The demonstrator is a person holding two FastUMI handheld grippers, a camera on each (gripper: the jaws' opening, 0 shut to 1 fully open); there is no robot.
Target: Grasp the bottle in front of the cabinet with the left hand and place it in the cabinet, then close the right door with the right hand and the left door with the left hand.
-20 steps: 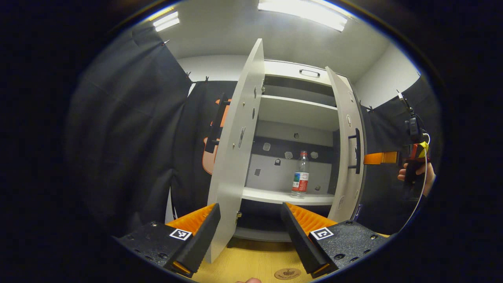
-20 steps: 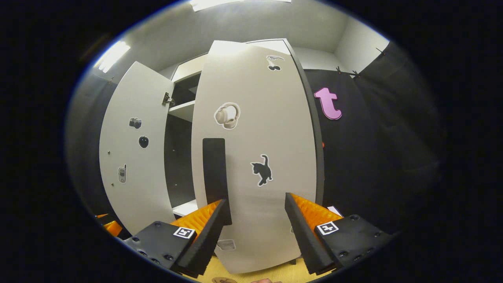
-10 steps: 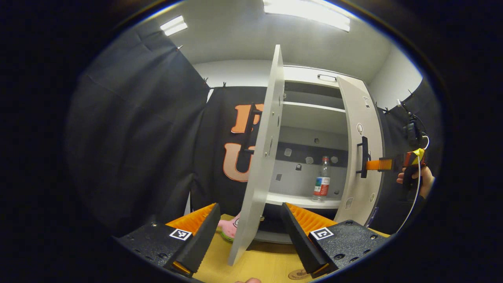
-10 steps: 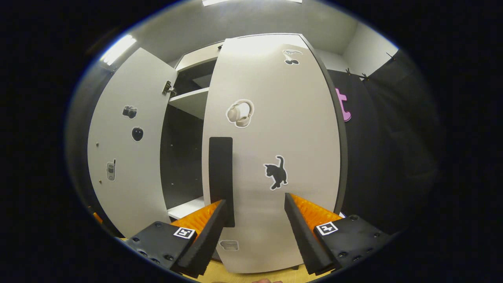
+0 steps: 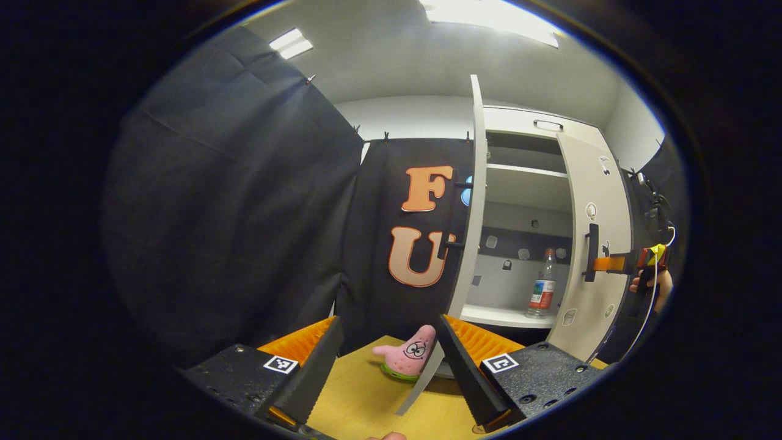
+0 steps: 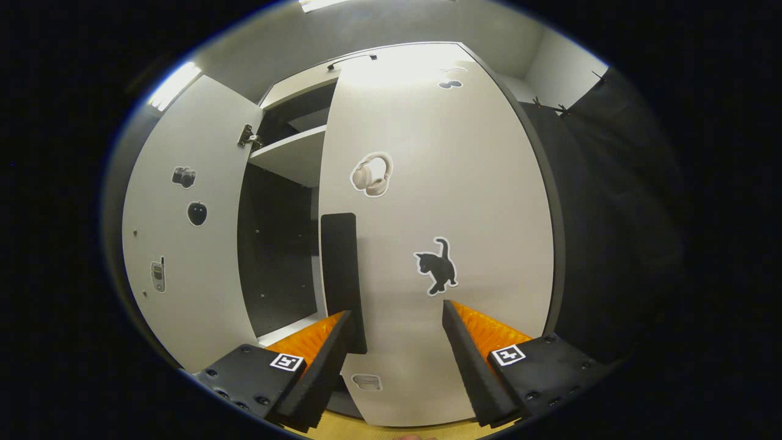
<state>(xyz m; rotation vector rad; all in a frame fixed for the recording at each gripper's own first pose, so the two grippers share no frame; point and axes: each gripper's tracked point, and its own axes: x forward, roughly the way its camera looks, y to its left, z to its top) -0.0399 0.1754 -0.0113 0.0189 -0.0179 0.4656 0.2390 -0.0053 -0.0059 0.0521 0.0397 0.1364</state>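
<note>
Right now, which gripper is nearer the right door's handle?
Right. The right gripper is up against the right door, beside its handle; the left gripper hangs back over the table.

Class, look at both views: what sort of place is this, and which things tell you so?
Probably a staged recording booth, not a real home: black cloth wall pinned up around a white cabinet on a wooden tabletop, under ceiling strip lights.
</note>
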